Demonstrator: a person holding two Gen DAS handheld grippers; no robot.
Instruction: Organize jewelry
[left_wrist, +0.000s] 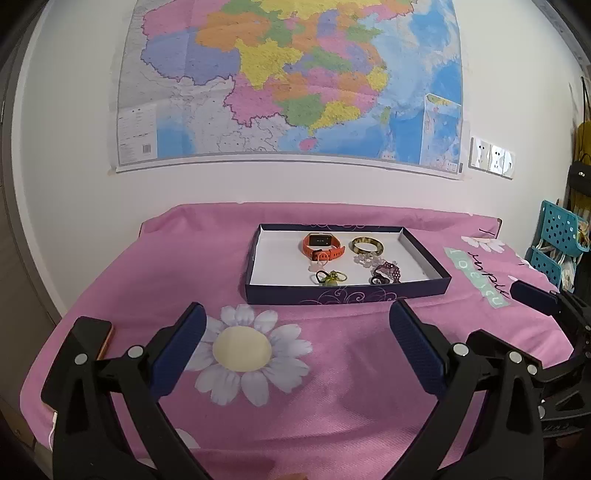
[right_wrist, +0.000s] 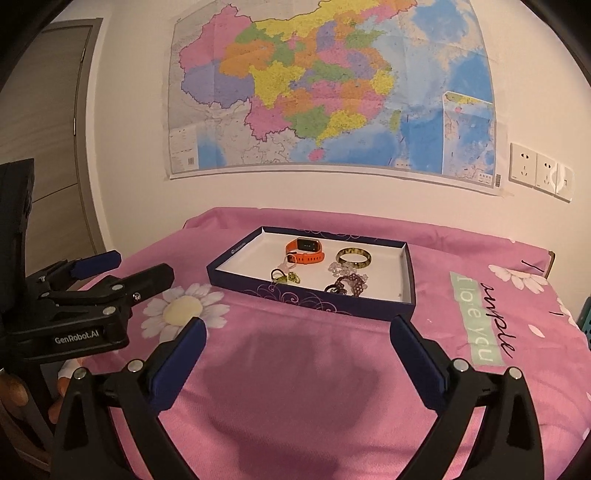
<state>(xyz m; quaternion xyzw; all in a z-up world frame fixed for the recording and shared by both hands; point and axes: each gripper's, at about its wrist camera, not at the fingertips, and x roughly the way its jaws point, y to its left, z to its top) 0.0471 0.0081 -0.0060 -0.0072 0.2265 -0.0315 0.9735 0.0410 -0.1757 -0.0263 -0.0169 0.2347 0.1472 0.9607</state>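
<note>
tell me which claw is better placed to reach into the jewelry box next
Neither by much, perhaps the left claw: the box sits almost straight ahead of it. From the right claw it lies slightly left. Both are open and empty.

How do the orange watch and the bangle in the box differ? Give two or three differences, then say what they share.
The orange watch is bright orange with a dark rectangular screen; the bangle is mottled yellow-green with no screen. The watch has a strap with a buckle; the bangle is one plain closed ring. The watch lies left of the bangle. Both rest toward the back of the box.
</note>
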